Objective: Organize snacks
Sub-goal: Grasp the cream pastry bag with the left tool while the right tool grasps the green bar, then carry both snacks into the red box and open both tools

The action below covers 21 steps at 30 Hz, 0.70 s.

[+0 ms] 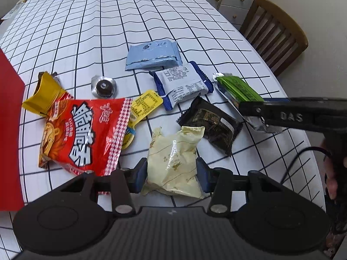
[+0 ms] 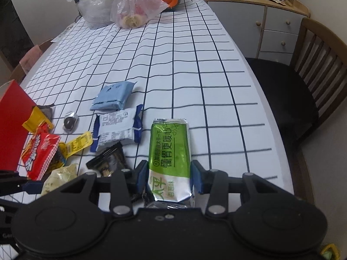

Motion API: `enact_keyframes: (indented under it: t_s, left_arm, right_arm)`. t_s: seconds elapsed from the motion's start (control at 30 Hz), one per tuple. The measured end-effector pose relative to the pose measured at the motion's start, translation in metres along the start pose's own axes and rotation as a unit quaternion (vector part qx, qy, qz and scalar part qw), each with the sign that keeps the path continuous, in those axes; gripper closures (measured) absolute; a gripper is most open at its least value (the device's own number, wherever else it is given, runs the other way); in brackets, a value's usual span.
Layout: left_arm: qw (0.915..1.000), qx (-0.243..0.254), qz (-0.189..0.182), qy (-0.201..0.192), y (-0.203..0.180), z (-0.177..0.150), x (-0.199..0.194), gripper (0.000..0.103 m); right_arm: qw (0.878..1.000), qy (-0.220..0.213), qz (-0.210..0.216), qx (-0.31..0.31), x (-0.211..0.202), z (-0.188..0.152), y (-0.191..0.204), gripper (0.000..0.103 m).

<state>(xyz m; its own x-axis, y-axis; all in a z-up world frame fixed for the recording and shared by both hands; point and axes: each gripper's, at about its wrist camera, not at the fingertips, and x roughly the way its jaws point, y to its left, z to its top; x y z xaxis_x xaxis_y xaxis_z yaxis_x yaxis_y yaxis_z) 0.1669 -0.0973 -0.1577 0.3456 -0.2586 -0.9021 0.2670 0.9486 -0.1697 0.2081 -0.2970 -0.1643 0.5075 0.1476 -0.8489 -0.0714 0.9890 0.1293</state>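
While clamped across its middle between left gripper (image 1: 171,174) pads: cream packet (image 1: 174,162), light, crinkly, slippery. Green packet (image 2: 169,158) likewise pinched in right gripper (image 2: 169,176), ahead over table (image 2: 216,86).

I see a white tablecloth (image 1: 91,32) gridded with dark lines, a cream packet (image 1: 173,164) printed in gold, a green-and-silver packet (image 2: 169,158), a red-and-white snack bag (image 1: 86,134), a pale blue pouch (image 1: 151,54), and a black wrapper (image 1: 214,123).

Grid-clothed table (image 2: 195,69) bearing scattered snack packets (image 1: 180,84), apparently.
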Motion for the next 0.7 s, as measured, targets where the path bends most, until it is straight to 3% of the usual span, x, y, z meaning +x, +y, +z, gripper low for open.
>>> enact_keyframes:
  t_s: [0.43, 0.7]
  left_arm:
    - [0.9995, -0.028, -0.016, 0.003, 0.013, -0.022, -0.036, 0.057]
    - [0.9989, -0.041, 0.009, -0.021, 0.024, -0.029, -0.076, 0.057]
  right_arm:
    - [0.999, -0.016, 0.035, 0.037, -0.058, -0.026, 0.009, 0.062]
    - [0.998, -0.033, 0.046, 0.017, -0.092, -0.028, 0.040, 0.062]
